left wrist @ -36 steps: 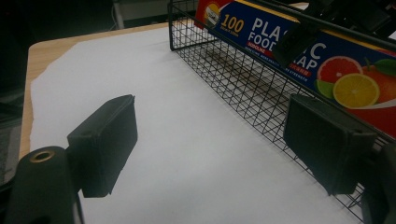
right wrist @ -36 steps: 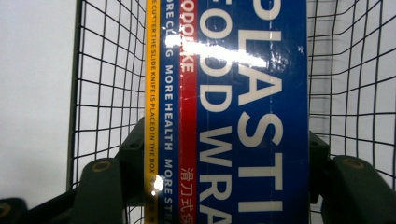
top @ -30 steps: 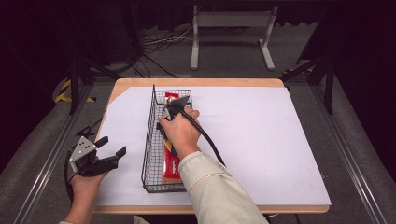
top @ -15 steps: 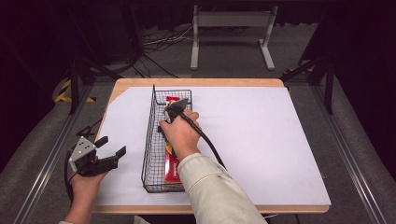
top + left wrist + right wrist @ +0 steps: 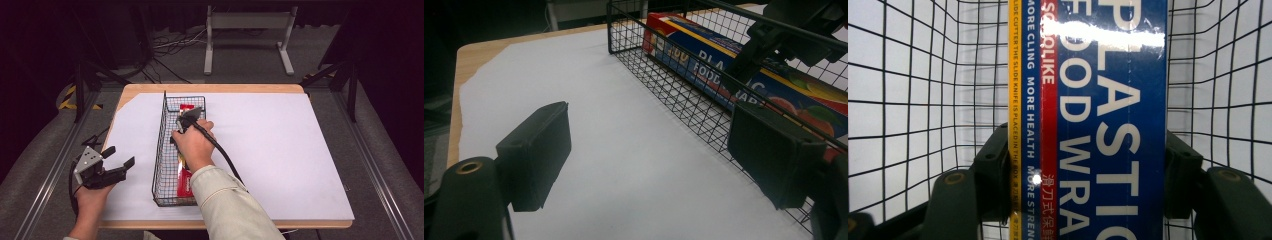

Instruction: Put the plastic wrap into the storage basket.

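A long plastic food wrap box (image 5: 184,180), blue, red and yellow, lies lengthwise in a narrow black wire basket (image 5: 159,150) left of the table's middle. My right gripper (image 5: 187,120) reaches down into the basket's far half. In the right gripper view its jaws press both long sides of the box (image 5: 1108,100), so the right gripper (image 5: 1085,165) is shut on it, with the basket mesh (image 5: 913,100) behind. My left gripper (image 5: 120,156) hangs open over the table's front left edge. In the left gripper view, the left gripper (image 5: 654,150) faces the basket wall (image 5: 674,85) and the box (image 5: 704,55).
White paper (image 5: 290,145) covers the wooden table; its right half is bare. The right gripper's black cable (image 5: 220,150) trails back over the basket's right rim. A grey metal stand (image 5: 247,30) and cables lie on the floor beyond the table.
The right hand and gripper have shifted very slightly toward the near side inside the basket. The left gripper has stayed where it was.
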### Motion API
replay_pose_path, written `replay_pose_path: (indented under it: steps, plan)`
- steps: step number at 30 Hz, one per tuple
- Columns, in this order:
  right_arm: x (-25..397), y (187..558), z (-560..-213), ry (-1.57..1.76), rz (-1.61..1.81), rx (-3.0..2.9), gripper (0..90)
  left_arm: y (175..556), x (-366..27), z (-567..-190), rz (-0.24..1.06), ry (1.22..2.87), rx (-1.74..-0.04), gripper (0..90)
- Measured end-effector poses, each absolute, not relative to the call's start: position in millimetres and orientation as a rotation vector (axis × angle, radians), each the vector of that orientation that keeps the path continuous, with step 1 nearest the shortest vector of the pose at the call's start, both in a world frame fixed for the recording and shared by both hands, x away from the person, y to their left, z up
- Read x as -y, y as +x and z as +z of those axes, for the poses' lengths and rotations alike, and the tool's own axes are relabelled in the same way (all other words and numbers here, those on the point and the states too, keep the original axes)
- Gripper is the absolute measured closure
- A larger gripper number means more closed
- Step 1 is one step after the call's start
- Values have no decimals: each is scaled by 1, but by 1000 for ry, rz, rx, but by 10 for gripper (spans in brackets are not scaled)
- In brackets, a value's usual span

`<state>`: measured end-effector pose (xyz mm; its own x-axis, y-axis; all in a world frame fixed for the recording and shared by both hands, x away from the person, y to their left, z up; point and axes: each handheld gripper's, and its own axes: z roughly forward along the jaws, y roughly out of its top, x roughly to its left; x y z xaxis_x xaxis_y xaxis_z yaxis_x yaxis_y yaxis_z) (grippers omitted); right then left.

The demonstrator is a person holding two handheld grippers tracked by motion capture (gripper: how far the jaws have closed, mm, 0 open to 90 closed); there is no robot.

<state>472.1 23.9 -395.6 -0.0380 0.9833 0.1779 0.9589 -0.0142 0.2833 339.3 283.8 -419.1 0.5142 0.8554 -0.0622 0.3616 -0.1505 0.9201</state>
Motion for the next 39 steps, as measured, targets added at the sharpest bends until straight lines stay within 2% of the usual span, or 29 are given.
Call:
replay_pose_path:
  steps: [3, 7, 14, 39]
  plan:
    - [-23, 472, -395, 2119, 529, -2161, 365, 340, -284, -419, 604, 1739, -1031, 184]
    - [-26, 470, -391, 2105, 588, -2159, 288, 340, -284, -420, 606, 1737, -1033, 184]
    - [-21, 470, -372, 2033, 647, -2158, 255, 341, -285, -421, 607, 1740, -1034, 184]
    - [4, 450, -303, 1796, 935, -2233, 242, 354, -274, -425, 582, 1775, -1015, 184]
